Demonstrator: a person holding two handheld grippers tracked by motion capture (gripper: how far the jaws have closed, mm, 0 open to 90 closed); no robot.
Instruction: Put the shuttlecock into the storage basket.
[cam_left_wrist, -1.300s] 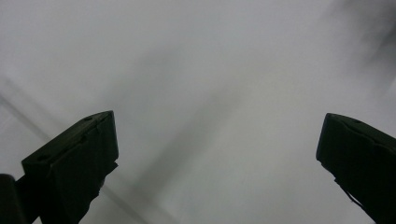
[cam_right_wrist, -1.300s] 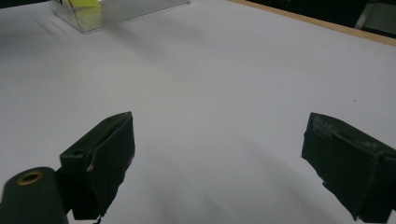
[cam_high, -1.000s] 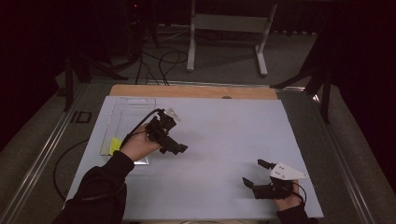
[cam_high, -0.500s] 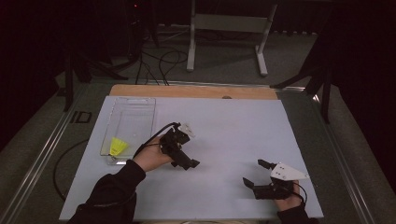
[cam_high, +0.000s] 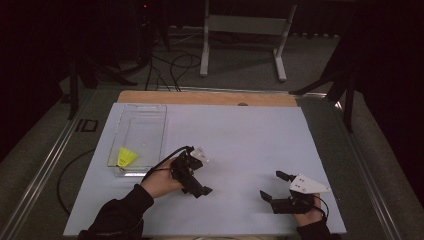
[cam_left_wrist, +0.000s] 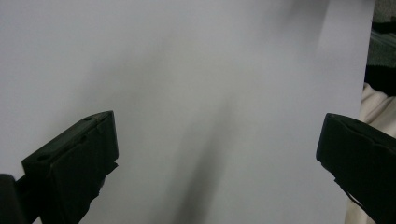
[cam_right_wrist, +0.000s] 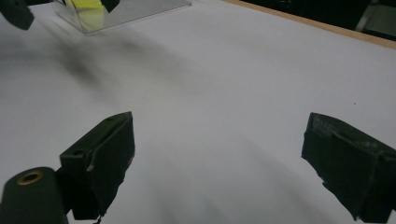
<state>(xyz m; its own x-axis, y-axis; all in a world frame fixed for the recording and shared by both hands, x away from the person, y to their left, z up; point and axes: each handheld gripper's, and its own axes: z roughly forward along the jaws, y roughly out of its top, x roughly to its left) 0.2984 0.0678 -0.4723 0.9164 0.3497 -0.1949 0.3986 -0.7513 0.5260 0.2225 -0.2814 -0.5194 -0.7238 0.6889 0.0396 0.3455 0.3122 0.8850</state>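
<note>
At the near end of the clear tray (cam_high: 152, 114) lies the yellow shuttlecock (cam_high: 126, 157), resting on the tray floor close to its near wall. Its long axis runs roughly across the tray's short side; the wider skirt appears to face the tray's right wall, though the cork end is too small to tell. Just right of the tray, over the white table (cam_high: 240, 135), hangs the left gripper (cam_high: 197, 187), jaws spread wide and empty. Well apart from the tray, at the table's near right, the right gripper (cam_high: 274, 186) rests with jaws wide and empty.
</note>
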